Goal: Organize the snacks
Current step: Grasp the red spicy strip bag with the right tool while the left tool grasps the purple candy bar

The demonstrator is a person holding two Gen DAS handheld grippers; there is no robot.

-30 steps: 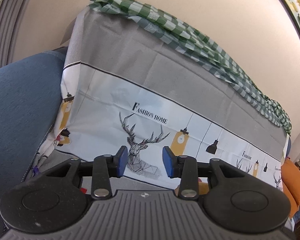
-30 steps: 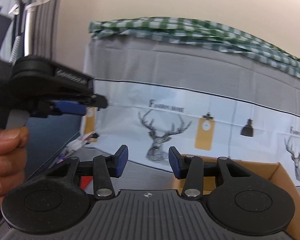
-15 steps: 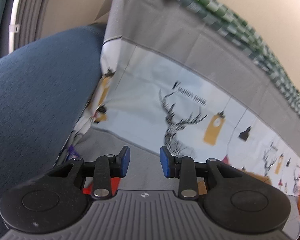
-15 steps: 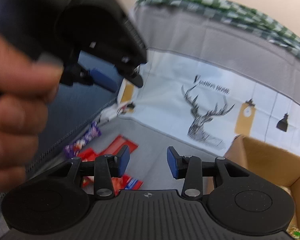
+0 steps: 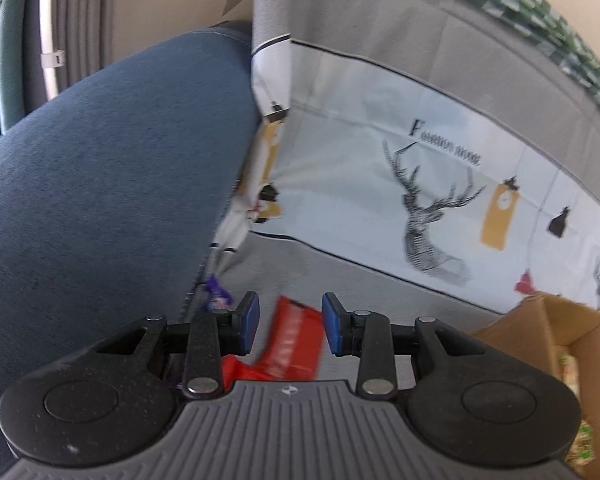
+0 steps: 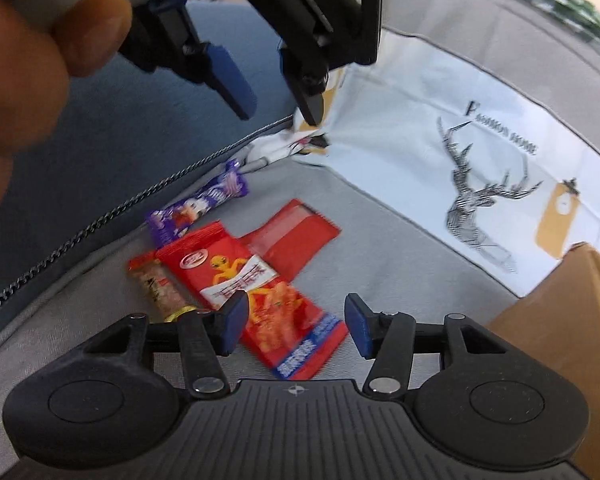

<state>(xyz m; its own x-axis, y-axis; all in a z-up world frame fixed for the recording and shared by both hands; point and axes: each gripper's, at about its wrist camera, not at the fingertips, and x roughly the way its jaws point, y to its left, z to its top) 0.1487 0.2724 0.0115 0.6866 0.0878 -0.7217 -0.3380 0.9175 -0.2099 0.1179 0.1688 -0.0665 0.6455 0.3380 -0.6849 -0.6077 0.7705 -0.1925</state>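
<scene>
- Four snack packets lying on grey cloth in right wrist view: purple wrapper (image 6: pixel 198 204), red shrimp-print packet (image 6: pixel 256 300), plain red packet (image 6: pixel 296 236), small brown stick (image 6: pixel 158 288).
- Showing only one blurred red packet (image 5: pixel 294 340) in left wrist view.
- Hovering empty, jaws just opening, partly apart: right gripper (image 6: pixel 296 322), left gripper (image 5: pixel 288 328).
- Sitting at right: cardboard box (image 6: pixel 572 320).

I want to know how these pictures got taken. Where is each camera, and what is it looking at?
Left wrist: rides on the left tongs, open and empty, looking down at a red packet.
Right wrist: rides on the right tongs, open, over the snack packets; a hand shows too.
Both see the deer cloth and cardboard box.
</scene>
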